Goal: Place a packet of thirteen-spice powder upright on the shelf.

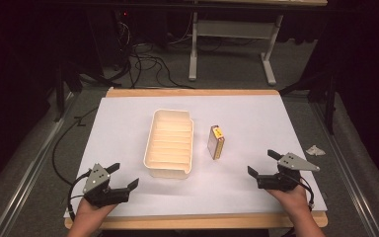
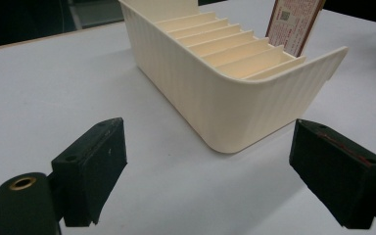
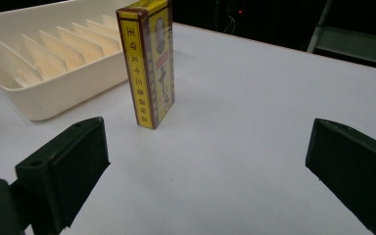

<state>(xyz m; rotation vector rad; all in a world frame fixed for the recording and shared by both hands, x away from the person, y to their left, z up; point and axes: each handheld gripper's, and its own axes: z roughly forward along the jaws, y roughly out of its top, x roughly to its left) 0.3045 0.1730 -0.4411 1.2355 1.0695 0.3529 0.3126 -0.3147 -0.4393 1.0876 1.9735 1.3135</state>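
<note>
Box (image 3: 147,63) ahead of right claw (image 3: 210,171)

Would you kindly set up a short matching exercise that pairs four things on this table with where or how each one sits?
Things:
1. cream plastic slotted tray
2. yellow printed cardboard box
3. left gripper
4. right gripper

Descriptions:
A. stands upright on the white sheet, just right of the tray
B. open, empty, at the near right edge of the table
C. lies mid-table, its divided slots empty
D. open, empty, at the near left edge of the table

Pairs: 1-C, 2-A, 3-D, 4-B
</note>
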